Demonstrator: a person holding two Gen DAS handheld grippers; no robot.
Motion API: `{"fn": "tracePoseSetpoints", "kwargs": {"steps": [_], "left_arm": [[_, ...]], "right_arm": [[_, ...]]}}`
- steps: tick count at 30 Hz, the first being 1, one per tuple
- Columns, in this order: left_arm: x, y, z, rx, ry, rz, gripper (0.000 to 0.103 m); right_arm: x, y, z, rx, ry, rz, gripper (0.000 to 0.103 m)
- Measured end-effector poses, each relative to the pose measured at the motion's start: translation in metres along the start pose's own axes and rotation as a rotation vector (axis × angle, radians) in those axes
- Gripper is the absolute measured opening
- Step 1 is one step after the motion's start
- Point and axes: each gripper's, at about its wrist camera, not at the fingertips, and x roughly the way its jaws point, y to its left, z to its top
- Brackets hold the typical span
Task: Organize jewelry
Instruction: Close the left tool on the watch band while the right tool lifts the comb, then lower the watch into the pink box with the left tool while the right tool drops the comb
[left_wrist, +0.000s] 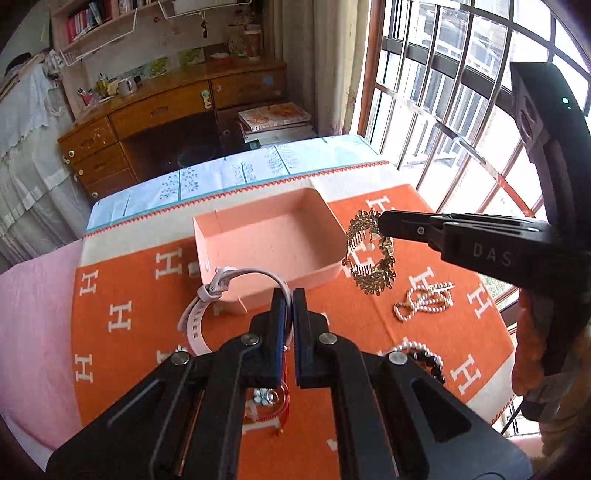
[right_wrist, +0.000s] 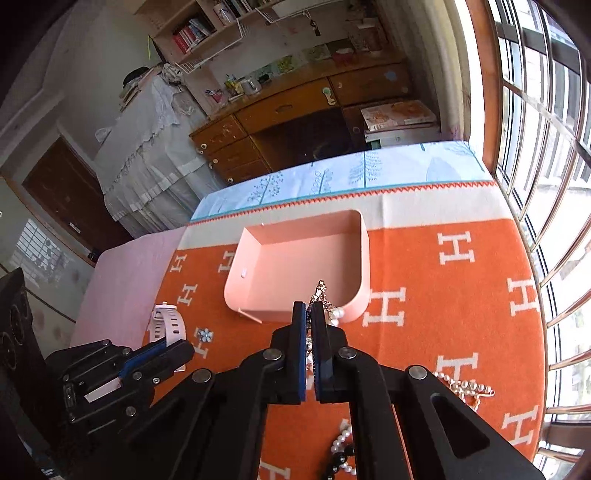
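Left tool (left_wrist: 289, 295) is clamped on the pink watch (left_wrist: 207, 295) and right tool (left_wrist: 384, 221) on the gold bracelet (left_wrist: 369, 258), both lifted for dropping into the pink box (left_wrist: 221, 236) ahead.

Lighting: bright daylight, entering through the barred window (left_wrist: 454, 110) on the right side of both views; panes overexposed to near white, most strongly in the right wrist view.
Far side of the room: dimmer; the recess under the wooden desk (left_wrist: 177, 110) is nearly black.
Shadows: soft and short on the orange blanket (left_wrist: 436, 332); the inner wall of the pink box (left_wrist: 266, 243) is lightly shaded.
Glare: none marked on the blanket.
Distortion: heavy fisheye bending of window bars and desk edges; dark vignette in the corners.
Focus: centre sharp; edges slightly soft.
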Motion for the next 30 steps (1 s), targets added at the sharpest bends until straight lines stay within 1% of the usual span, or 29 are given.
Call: {"fn": "tracePoseSetpoints", "kwargs": {"steps": [5,8,12,14,16,17,19,21,23,25,27,30], "left_arm": [[0.035,0.008,0.040,-0.008,0.003,0.011,0.002],[0.067,0.013,0.052,-0.015,0.016,0.023,0.002],[0.111,0.022,0.058,-0.020,0.044,0.024,0.003],[0.130,0.026,0.056,-0.028,0.080,0.013,0.006],[0.147,0.030,0.054,-0.031,0.125,0.000,0.013],[0.154,0.031,0.052,-0.034,0.138,-0.006,0.013],[0.159,0.034,0.051,-0.037,0.143,-0.010,0.016],[0.160,0.035,0.048,-0.031,0.141,-0.014,0.019],[0.157,0.036,0.046,-0.031,0.137,-0.017,0.027],[0.154,0.038,0.044,-0.038,0.127,-0.012,0.038],[0.145,0.038,0.042,-0.039,0.114,-0.012,0.041],[0.140,0.037,0.038,-0.036,0.115,-0.012,0.041]], "right_arm": [[0.000,0.019,0.035,-0.016,-0.046,0.016,0.001],[0.017,0.026,0.054,-0.017,-0.037,0.017,0.001],[0.052,0.029,0.068,-0.009,0.008,0.013,0.001],[0.078,0.028,0.070,-0.003,0.041,0.000,0.001],[0.098,0.024,0.069,-0.003,0.078,-0.011,0.001],[0.109,0.020,0.067,-0.006,0.100,-0.018,0.001],[0.124,0.012,0.066,0.013,0.131,-0.022,0.002],[0.128,0.004,0.063,0.023,0.125,-0.021,0.005],[0.128,-0.001,0.058,0.010,0.126,-0.060,0.016],[0.126,-0.003,0.056,-0.010,0.121,-0.127,0.021],[0.123,-0.005,0.052,-0.035,0.126,-0.162,0.021],[0.126,-0.009,0.045,-0.048,0.155,-0.226,0.021]]}}
